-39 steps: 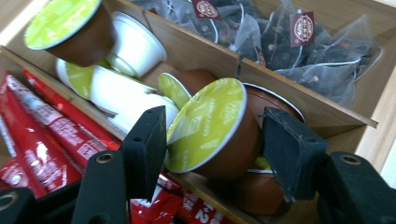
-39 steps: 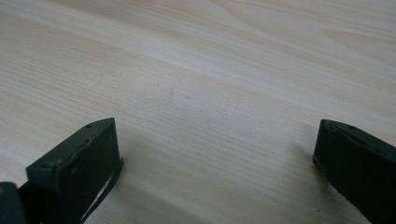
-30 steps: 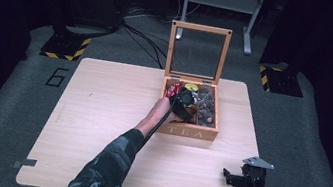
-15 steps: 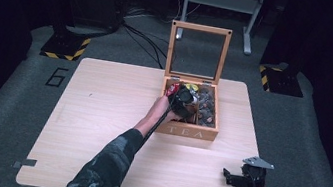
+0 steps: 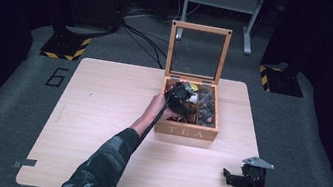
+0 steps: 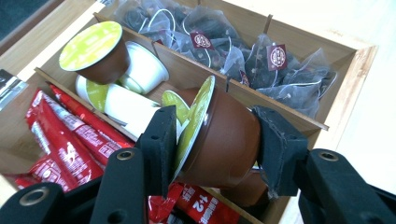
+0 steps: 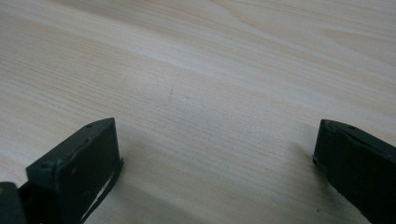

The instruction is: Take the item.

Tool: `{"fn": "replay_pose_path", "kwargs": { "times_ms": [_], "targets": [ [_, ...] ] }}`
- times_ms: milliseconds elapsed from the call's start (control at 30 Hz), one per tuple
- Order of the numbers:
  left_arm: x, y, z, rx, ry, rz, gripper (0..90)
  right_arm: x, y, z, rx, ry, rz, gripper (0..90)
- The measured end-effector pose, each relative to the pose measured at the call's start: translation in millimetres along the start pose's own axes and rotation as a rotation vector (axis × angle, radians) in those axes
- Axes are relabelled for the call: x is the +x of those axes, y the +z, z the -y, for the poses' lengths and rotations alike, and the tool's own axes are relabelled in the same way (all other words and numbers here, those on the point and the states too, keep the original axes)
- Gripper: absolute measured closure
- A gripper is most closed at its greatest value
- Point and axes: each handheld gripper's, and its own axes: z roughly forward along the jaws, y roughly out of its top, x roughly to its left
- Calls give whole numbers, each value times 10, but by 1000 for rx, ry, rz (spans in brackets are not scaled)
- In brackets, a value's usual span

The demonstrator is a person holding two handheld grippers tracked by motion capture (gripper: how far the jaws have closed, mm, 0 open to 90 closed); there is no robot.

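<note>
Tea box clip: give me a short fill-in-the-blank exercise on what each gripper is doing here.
1. The left gripper is shut on a brown ____ with a green foil lid.
2. The tea box has its lid standing ____.
3. The right gripper hovers over bare table with its jaws ____.
4. Beside the capsules lie ____ sachets.

Missing words: capsule; open; open; red

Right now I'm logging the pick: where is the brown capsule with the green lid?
In the left gripper view, the brown capsule is clamped sideways in the left tongs, above the tea box's middle compartment, between red sachets and tea bags.
</note>
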Motion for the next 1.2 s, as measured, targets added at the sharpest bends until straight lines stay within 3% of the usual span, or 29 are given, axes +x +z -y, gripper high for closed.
{"fn": "replay_pose_path", "kwargs": {
  "times_ms": [467,767,1200],
  "targets": [
    [33,-190,38,-33,-12,-4,518,0,0,0,0,0,0,0],
    [0,-367,85,-50,16,-12,519,1,0,0,-1,1,1,0],
    [40,-663,238,-99,-14,-42,521,0,0,0,-1,1,1,0]
  ]
}}
